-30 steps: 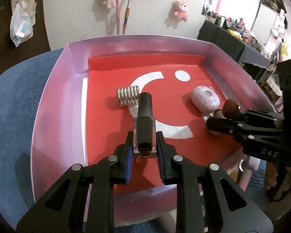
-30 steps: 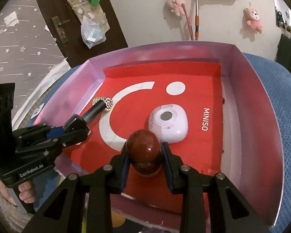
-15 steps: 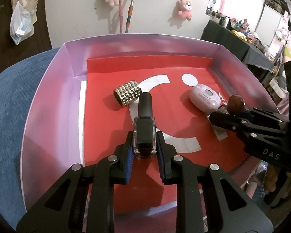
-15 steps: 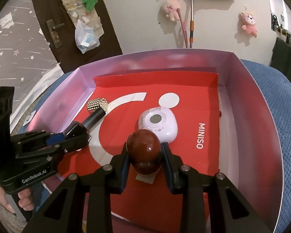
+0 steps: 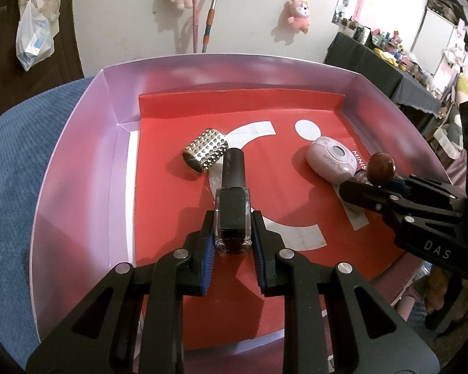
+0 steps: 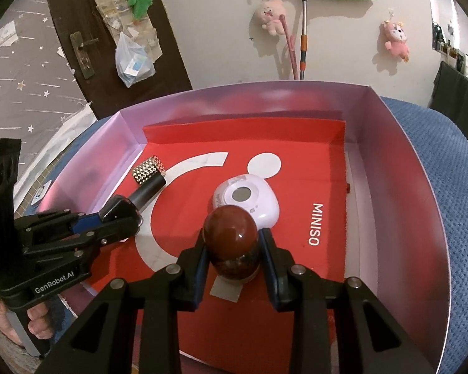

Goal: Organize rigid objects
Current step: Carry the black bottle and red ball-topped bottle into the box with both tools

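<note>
The left gripper (image 5: 233, 233) clamps the square glass body of a dark nail-polish bottle (image 5: 232, 210) at centre frame, its black cap pointing toward the studded gold metal cylinder (image 5: 205, 153) lying on its side beyond. The right gripper (image 6: 233, 260) pinches a small glass bottle with a glossy brown egg-shaped cap (image 6: 231, 243), just in front of the pale lilac rounded plastic case (image 6: 248, 201). Both bottles hang low over the red-lined lilac cardboard box (image 5: 78, 155), probably so they can be set down inside it.
</note>
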`<move>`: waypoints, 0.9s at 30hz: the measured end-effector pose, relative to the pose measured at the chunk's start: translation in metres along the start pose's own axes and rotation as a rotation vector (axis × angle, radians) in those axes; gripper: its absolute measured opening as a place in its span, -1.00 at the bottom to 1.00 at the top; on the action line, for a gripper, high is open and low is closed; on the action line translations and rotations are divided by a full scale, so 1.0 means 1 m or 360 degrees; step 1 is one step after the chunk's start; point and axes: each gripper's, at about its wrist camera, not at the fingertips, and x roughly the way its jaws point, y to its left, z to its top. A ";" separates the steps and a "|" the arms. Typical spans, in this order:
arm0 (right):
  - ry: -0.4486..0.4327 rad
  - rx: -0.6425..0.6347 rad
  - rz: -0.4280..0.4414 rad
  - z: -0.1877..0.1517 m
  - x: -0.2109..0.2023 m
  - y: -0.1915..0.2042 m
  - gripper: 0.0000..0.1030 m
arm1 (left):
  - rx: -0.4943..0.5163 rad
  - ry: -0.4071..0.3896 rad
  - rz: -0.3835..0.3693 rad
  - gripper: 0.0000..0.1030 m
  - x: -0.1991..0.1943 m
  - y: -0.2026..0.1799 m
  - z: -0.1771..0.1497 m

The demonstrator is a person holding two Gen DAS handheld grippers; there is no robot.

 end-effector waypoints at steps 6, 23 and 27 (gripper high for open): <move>0.0001 0.0012 0.0008 0.001 0.000 -0.001 -0.34 | 0.0002 0.0001 0.0001 -0.61 0.000 0.000 0.000; 0.0011 0.0030 0.0020 0.000 0.001 -0.002 -0.32 | 0.0028 -0.0013 0.0058 -0.61 0.001 -0.003 -0.002; 0.0008 0.0026 0.0024 0.000 0.001 -0.001 -0.17 | 0.0017 -0.0021 0.0077 -0.61 0.000 -0.001 -0.002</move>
